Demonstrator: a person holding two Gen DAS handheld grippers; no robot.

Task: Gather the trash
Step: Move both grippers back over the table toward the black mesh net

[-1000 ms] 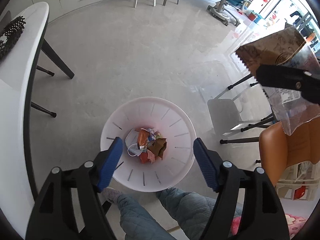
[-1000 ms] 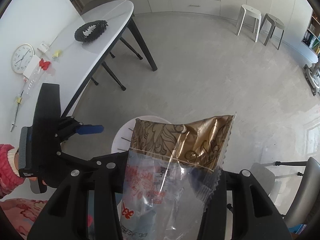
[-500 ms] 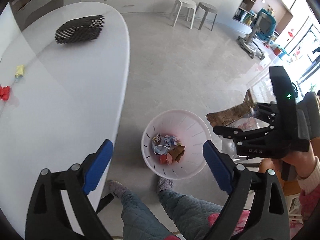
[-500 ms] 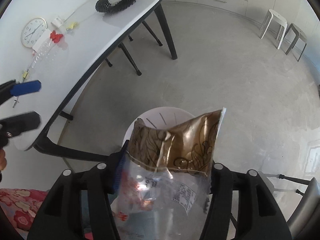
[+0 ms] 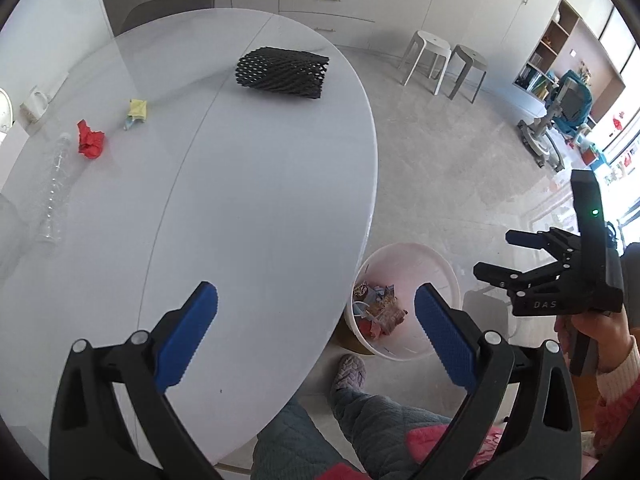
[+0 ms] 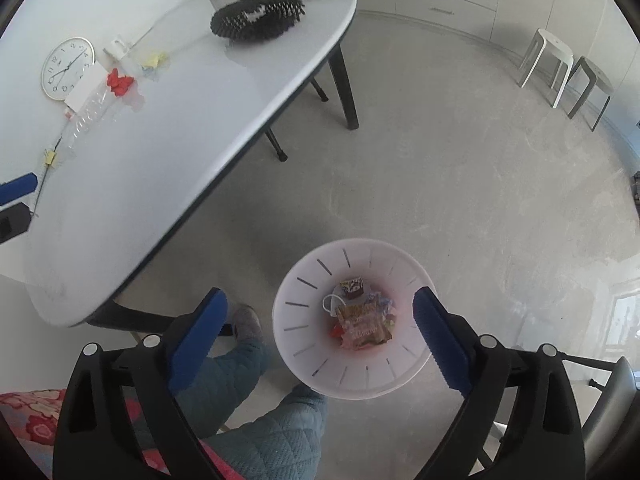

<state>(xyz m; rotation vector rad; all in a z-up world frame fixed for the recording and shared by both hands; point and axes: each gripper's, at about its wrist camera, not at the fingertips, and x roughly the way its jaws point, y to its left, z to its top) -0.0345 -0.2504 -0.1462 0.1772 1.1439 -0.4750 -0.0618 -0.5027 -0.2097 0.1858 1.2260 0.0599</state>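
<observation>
Both jaws are seen spread wide: the left hand-held gripper is held empty above the white tabletop, and the right hand-held gripper is held empty over the white bin on the floor, just beside the tabletop's edge. A printed wrapper is seen lying inside the bin on other scraps. Four pieces of trash are counted on the tabletop: one black foam net, one red crumpled scrap, one yellow scrap and one clear bottle. Two stools are seen by the cabinets.
</observation>
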